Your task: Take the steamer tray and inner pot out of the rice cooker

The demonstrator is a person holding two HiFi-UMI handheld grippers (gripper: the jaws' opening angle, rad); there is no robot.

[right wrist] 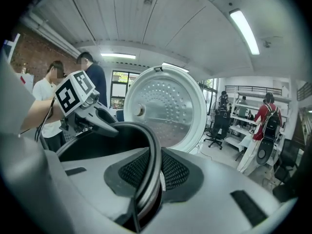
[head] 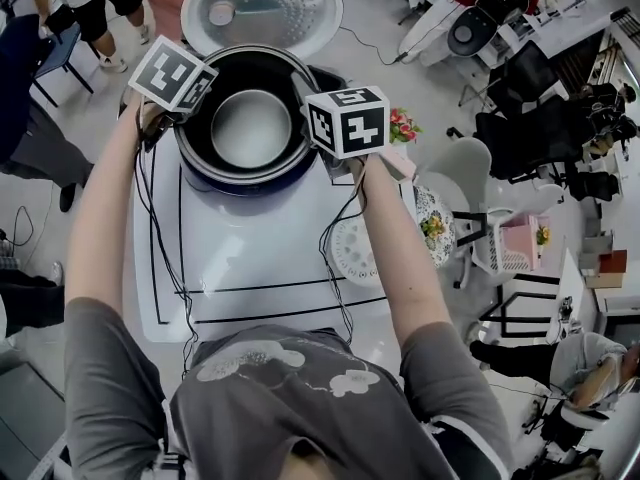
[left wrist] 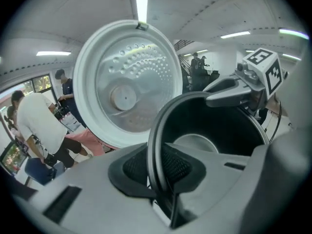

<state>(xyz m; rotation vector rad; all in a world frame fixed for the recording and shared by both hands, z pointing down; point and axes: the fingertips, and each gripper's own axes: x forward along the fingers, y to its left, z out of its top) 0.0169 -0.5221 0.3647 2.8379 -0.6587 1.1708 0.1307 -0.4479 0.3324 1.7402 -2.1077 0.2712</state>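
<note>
Workshop clutter surrounds a white desk (head: 260, 258) where the cooker (head: 250, 183) stands with its lid (head: 262, 6) up. What looks like the steamer tray (head: 352, 253), a white perforated disc half hidden by an arm, lies beside it and so seems already out. That leaves the pot (head: 250, 128), which sits in the cooker's mouth, though whether it has left its seat cannot be told; the left tool (head: 183, 116) and right tool (head: 308, 93) are each nearly closed, pads pinching the pot's rim on opposite sides.
</note>
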